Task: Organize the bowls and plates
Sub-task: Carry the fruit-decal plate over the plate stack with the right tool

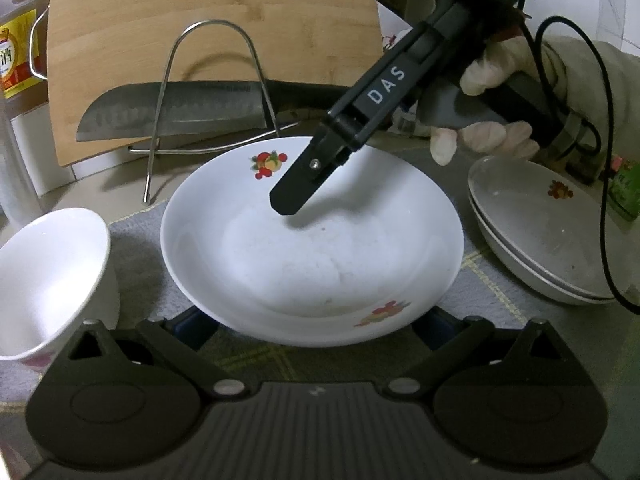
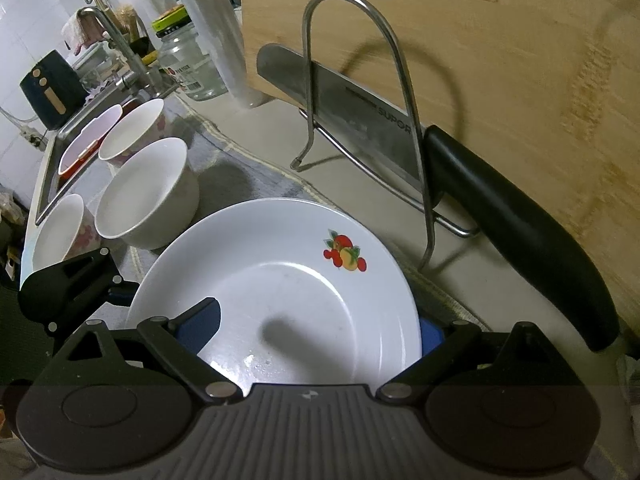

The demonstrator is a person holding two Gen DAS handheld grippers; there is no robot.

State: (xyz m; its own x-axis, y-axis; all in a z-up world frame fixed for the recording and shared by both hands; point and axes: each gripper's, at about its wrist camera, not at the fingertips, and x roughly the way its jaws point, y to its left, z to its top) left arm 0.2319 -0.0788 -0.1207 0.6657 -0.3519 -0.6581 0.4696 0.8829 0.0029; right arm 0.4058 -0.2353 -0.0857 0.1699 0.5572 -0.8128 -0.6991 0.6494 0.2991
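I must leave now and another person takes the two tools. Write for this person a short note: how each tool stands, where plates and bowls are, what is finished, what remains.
Left tool: its fingers are hidden under the near rim of the fruit-print plate; I cannot tell if it grips.
Right tool: over the far side of the same plate, tip above the well; open or shut is unclear.
Two plates sit stacked to the right on the mat.
Three white bowls stand apart to the left, near the sink.
Done: two plates stacked.
Left: likely add this plate to the stack, then nest the bowls.
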